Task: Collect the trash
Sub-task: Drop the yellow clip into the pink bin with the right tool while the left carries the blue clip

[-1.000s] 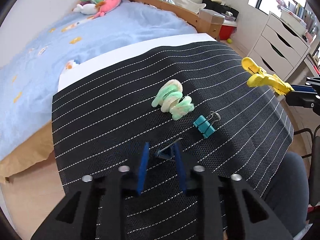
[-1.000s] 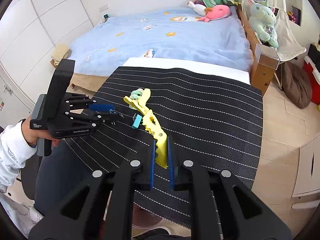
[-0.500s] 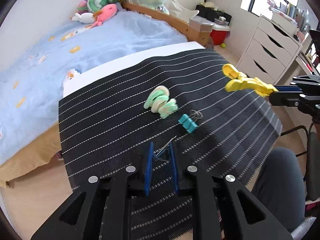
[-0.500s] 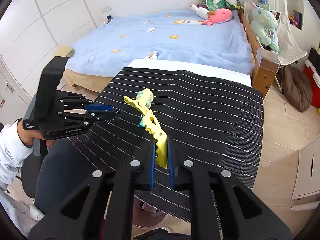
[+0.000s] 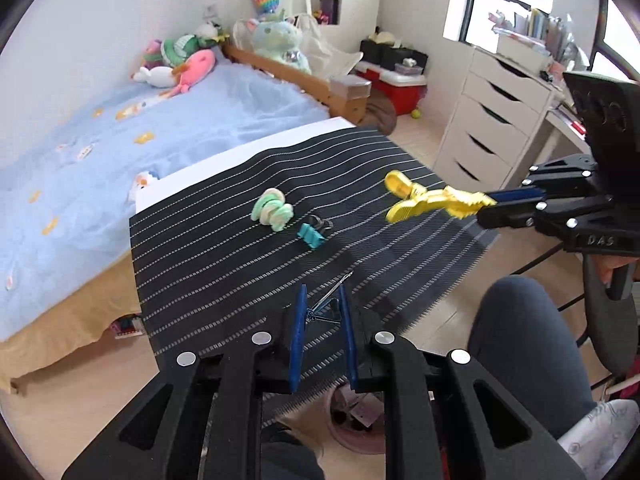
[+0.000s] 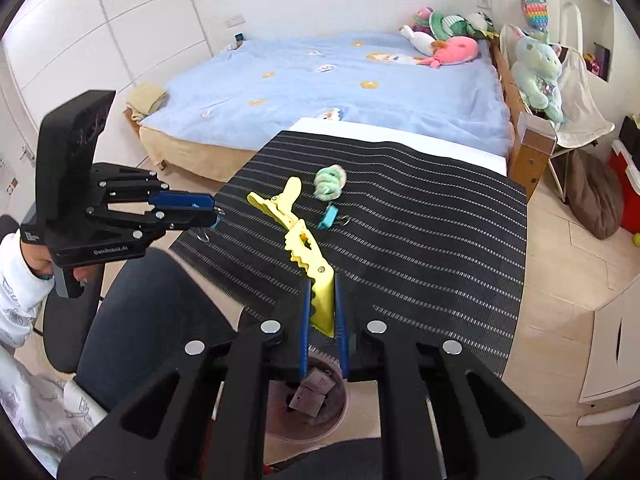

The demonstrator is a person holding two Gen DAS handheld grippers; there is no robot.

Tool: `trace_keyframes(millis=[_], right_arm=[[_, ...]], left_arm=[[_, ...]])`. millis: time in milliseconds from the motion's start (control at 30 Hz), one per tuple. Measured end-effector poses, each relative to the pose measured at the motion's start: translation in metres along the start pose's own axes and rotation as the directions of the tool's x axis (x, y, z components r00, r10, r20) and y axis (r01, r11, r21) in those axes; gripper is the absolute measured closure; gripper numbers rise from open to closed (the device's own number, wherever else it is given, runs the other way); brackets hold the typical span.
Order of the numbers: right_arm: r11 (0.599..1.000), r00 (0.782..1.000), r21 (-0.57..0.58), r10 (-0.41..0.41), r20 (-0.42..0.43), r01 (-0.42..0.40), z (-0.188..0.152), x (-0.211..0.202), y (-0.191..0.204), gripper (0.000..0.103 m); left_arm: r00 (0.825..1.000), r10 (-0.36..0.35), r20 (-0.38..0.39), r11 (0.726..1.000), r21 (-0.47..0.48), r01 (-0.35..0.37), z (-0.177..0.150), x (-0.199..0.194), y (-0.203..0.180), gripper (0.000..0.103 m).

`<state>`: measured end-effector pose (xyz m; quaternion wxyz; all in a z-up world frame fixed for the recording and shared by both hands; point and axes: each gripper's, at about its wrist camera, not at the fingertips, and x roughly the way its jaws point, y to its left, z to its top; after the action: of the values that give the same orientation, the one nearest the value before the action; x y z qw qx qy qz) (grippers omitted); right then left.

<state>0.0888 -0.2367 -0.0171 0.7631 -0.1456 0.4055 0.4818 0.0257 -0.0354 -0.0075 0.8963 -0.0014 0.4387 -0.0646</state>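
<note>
Trash bin [image 6: 308,400] on the floor now shows below both grippers. Left gripper [image 5: 322,312] has lifted a small binder clip [image 5: 324,312] off the striped mat [image 5: 224,248]; right gripper [image 6: 322,312] stays clamped on the yellow clip [image 6: 308,256]. Teal clip [image 5: 310,234] and green coil [image 5: 272,210] stay put.

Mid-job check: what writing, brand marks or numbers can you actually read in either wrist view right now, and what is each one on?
"GenRobot.AI": white lettering on the side of the left tongs, seen from the right wrist view.
"DAS": raised letters on the body of the right tongs, seen from the left wrist view.
Small white label at the rear of the left tongs' body: too small to read.
Books on the dresser: blurred, unreadable.
</note>
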Motion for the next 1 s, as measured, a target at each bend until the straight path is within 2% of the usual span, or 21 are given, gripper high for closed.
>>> trace_keyframes(millis=[467, 867, 933, 1000], right_arm=[[0.998, 0.999, -0.056, 0.020, -0.034, -0.021, -0.050, -0.024, 0.046, 0.092], [0.993, 0.992, -0.076, 0.088, -0.095, -0.095, -0.071, -0.009, 0.068, 0.090], [0.992, 0.991, -0.071, 0.093, -0.101, -0.100, -0.071, -0.006, 0.067, 0.080], [0.994, 0.992, -0.053, 0.093, -0.082, -0.097, -0.071, -0.007, 0.064, 0.030]], left_arm=[[0.999, -0.028, 0.025, 0.999, -0.020, 0.029, -0.049, -0.040, -0.028, 0.087], [0.998, -0.037, 0.047, 0.999, -0.028, 0.038, -0.056, -0.055, -0.032, 0.087], [0.998, -0.036, 0.048, 0.999, -0.028, 0.037, -0.056, -0.055, -0.031, 0.087], [0.998, -0.036, 0.048, 0.999, -0.027, 0.037, -0.056, -0.054, -0.031, 0.087]])
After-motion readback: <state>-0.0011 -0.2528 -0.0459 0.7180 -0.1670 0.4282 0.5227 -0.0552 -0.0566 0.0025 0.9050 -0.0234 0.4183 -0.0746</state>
